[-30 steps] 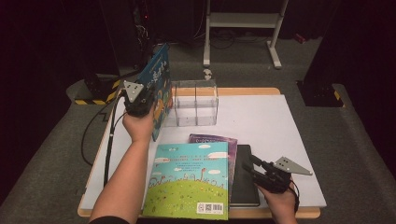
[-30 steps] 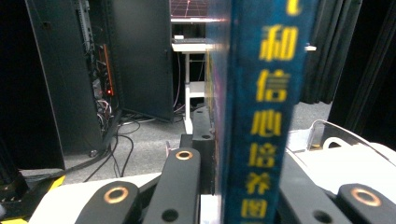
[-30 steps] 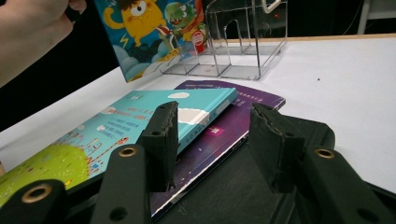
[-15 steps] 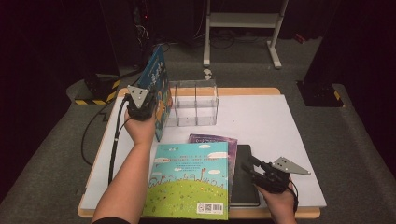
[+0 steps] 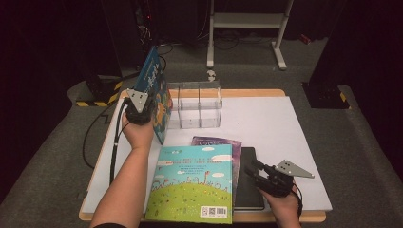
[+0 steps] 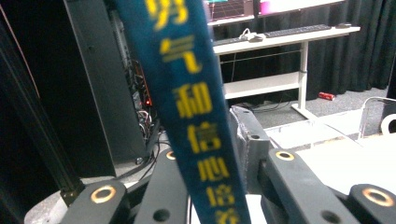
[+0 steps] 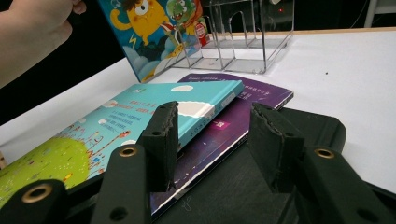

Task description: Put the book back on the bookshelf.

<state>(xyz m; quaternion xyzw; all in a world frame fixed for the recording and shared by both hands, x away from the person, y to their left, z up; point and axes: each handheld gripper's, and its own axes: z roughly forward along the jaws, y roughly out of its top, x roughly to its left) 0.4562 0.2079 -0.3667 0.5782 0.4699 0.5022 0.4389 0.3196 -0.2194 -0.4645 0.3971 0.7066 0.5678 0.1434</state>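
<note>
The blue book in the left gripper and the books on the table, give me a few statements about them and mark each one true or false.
1. The left gripper holds the blue book upright beside the clear acrylic organizer. True; its jaws have just been opening a little, with the spine between them.
2. The blue book's spine carries yellow characters. True.
3. The right gripper grips the purple book. False: its jaws stand apart over the black book, holding nothing.
4. The green-and-turquoise picture book stands in the organizer. False: it lies flat at the near edge of the white table.
5. The picture book lies on top of the purple book. True.
</note>
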